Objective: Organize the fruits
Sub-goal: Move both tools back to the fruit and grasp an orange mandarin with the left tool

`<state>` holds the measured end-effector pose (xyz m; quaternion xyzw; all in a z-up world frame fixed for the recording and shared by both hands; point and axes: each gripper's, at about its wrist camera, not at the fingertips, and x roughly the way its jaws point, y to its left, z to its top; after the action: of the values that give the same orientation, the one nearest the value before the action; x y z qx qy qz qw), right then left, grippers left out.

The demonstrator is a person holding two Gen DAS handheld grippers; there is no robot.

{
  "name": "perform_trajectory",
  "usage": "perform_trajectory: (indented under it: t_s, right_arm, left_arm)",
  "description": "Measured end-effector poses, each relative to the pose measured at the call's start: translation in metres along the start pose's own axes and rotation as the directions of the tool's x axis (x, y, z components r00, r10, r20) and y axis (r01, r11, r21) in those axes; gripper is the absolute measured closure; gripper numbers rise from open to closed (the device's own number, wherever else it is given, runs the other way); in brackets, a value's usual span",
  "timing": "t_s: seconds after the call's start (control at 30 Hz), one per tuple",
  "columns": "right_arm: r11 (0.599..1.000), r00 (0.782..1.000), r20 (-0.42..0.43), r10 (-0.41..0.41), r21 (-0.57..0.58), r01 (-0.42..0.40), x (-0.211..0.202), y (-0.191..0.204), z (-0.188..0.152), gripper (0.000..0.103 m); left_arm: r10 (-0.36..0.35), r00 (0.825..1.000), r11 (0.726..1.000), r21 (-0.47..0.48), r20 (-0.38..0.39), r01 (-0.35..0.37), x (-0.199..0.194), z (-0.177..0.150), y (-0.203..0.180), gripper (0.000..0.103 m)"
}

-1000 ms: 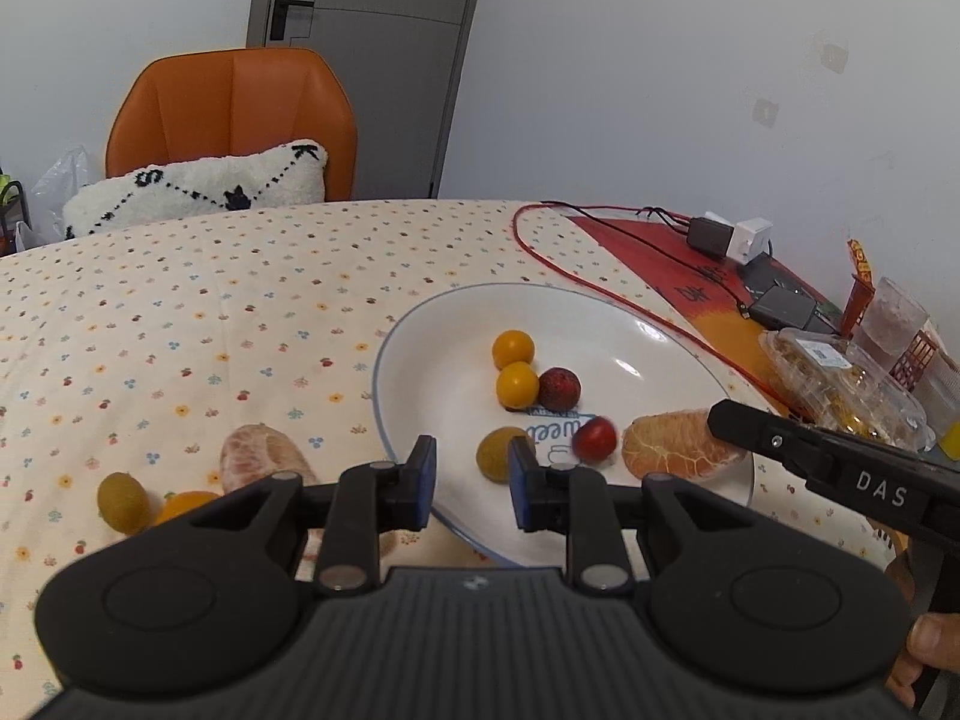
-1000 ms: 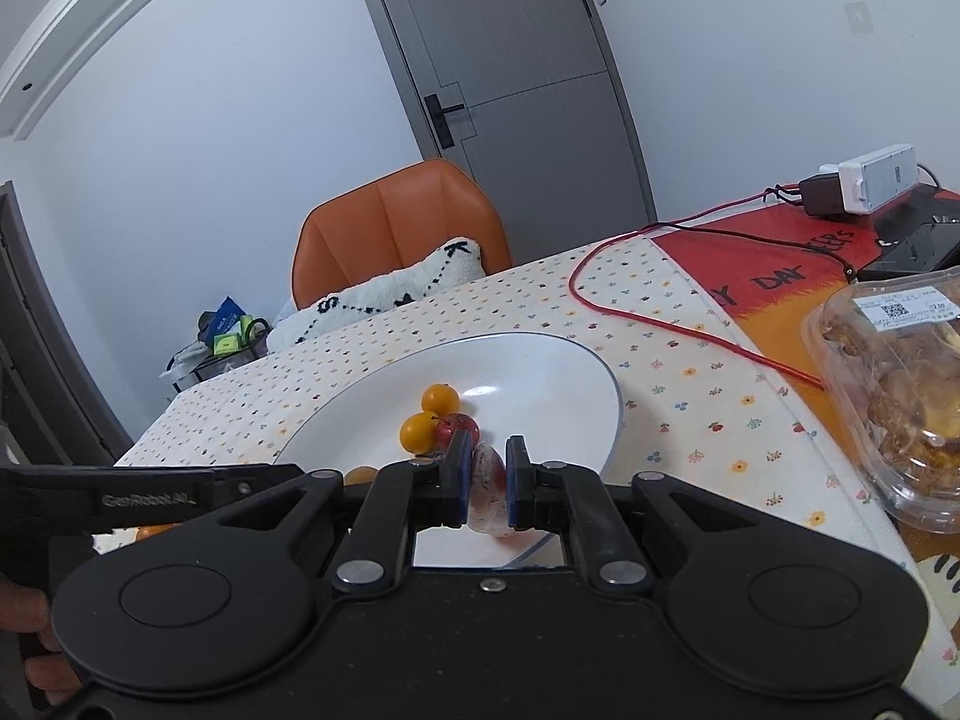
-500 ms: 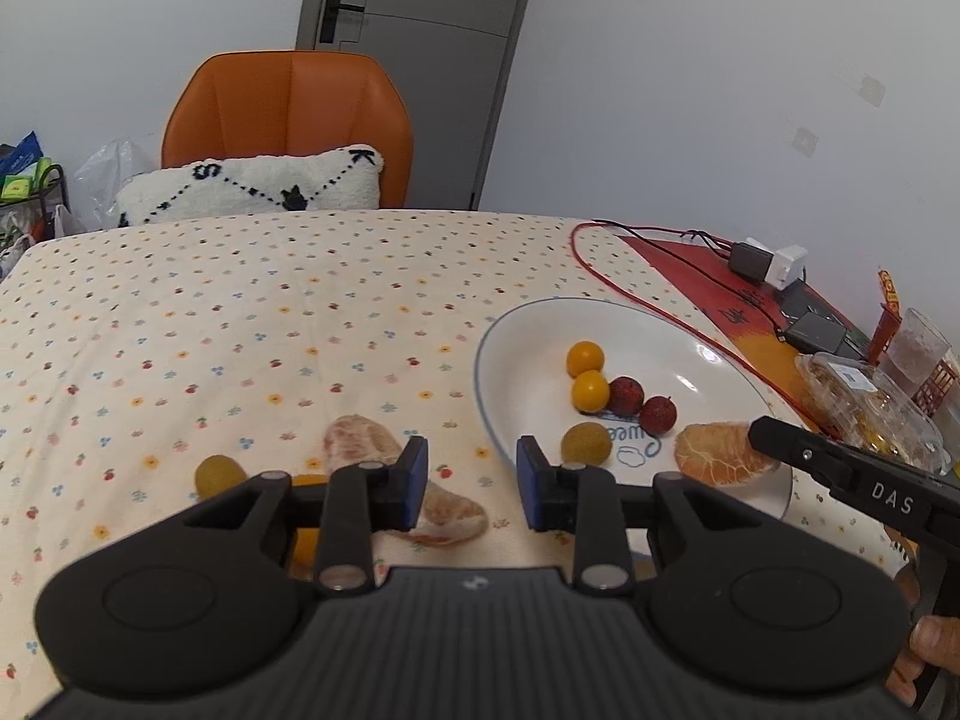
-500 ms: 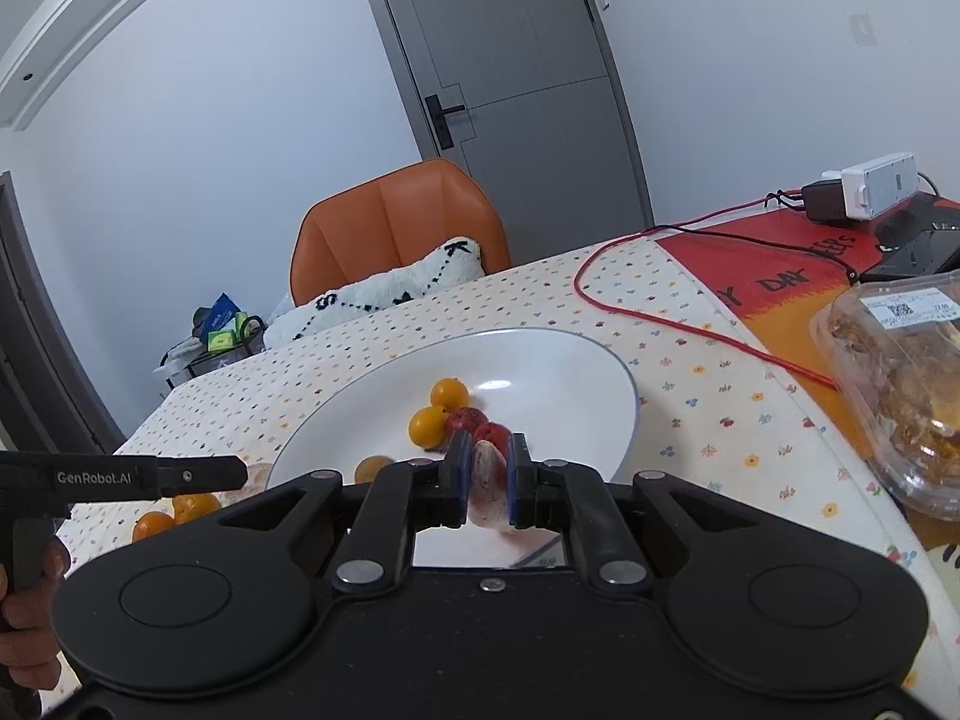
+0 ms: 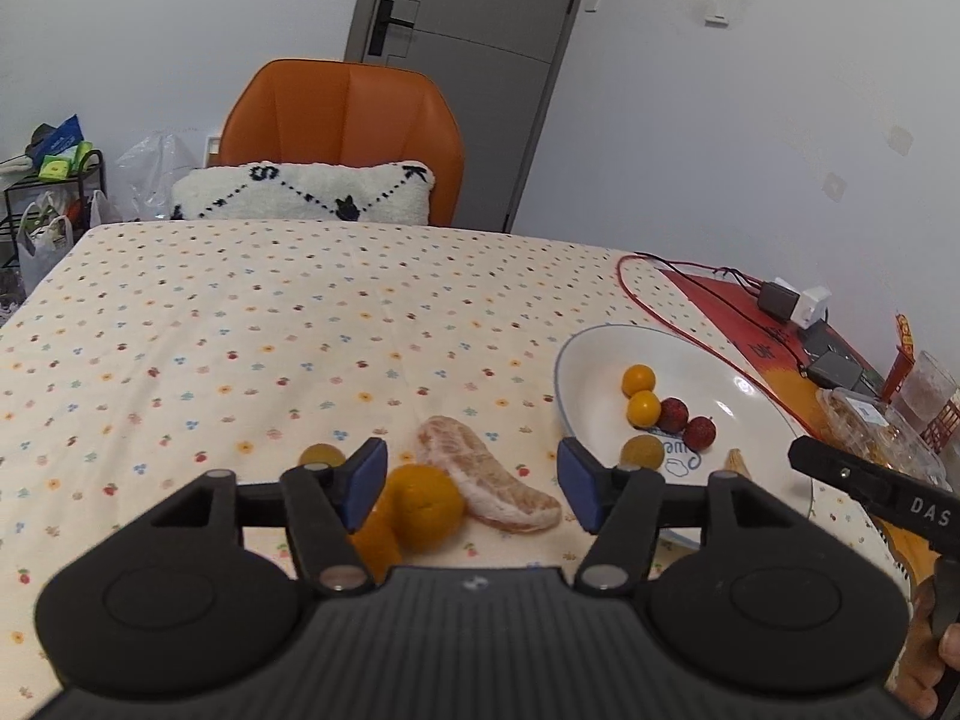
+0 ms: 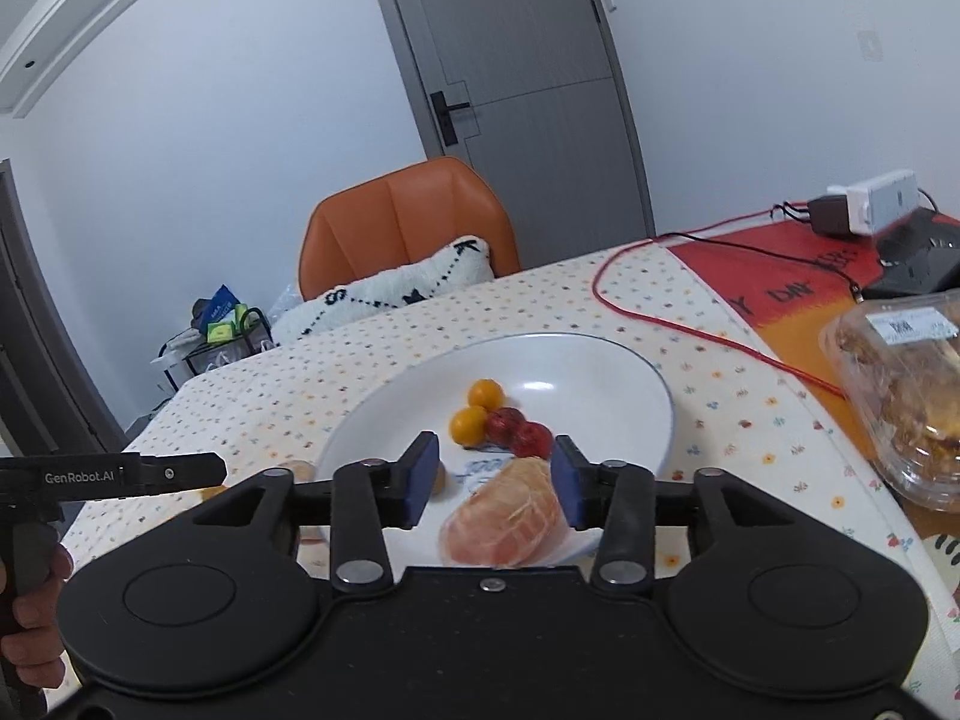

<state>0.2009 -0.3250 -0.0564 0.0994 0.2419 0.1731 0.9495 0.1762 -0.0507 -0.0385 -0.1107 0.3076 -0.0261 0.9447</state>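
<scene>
The right gripper (image 6: 493,480) gapes over a peeled segment (image 6: 504,522) lying in the plate (image 6: 600,360). The left gripper (image 5: 469,483) is spread above an orange (image 5: 423,507) and another segment (image 5: 486,480) on the cloth (image 5: 240,330). Closing off-centre could roll the orange away or crush the soft segment.

Left gripper (image 5: 470,483) wide open, right gripper (image 6: 495,480) apparently open

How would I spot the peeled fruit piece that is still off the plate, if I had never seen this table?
Start at the white plate on the dotted tablecloth. Just outside the plate's left rim, between the open left claw tips, lies a pale, curved peeled citrus piece. Beside it sits a whole orange fruit with its skin on; this piece alone is skinless and crescent-shaped.
</scene>
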Motion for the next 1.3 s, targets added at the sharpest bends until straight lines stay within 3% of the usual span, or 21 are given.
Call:
perform_trajectory:
  t_s: [0.17, 0.4, 0.97, 1.3]
  right_arm:
    - [0.999, 1.0, -0.004, 0.023, -0.023, -0.023, -0.002, 0.015, 0.0, 0.055]
    - [0.996, 0.998, -0.01, 0.064, -0.06, -0.064, -0.004, 0.04, -0.001, 0.048]
    - [0.979, 0.988, -0.056, 0.143, -0.138, -0.149, 0.006, 0.089, -0.01, 0.042]
    - [0.968, 0.982, -0.096, 0.166, -0.174, -0.18, 0.019, 0.1, -0.015, 0.041]
  left_arm:
    - [0.016, 1.0, 1.0, -0.026, 0.02, -0.016, -0.012, 0.0, 0.015, 0.034]
    - [0.03, 0.999, 0.998, -0.054, 0.03, -0.028, -0.023, -0.004, 0.033, 0.033]
    - [0.036, 0.999, 0.997, -0.072, 0.013, -0.035, -0.034, -0.023, 0.062, 0.033]
    - [-0.013, 1.0, 0.997, -0.073, -0.02, 0.011, -0.018, -0.027, 0.062, 0.033]
